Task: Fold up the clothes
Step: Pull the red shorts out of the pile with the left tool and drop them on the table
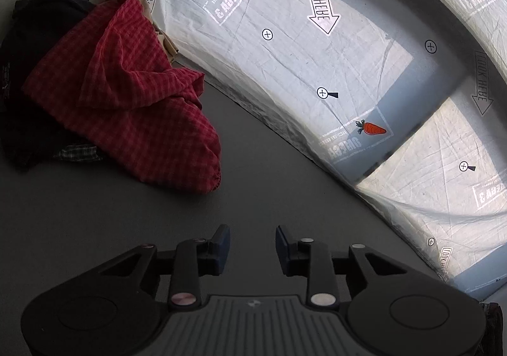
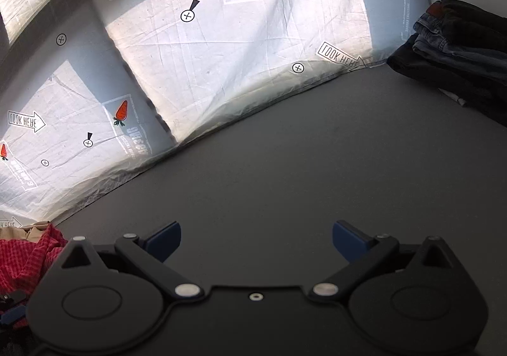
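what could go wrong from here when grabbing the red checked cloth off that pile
1. The red checked cloth lies crumpled over dark clothes and a beige piece, so the open left gripper may pinch more than one layer.
2. Pulling it could drag the heap apart across the grey table.
3. The right gripper, also open and empty, has folded jeans on its far right; a wide sweep might knock that stack.
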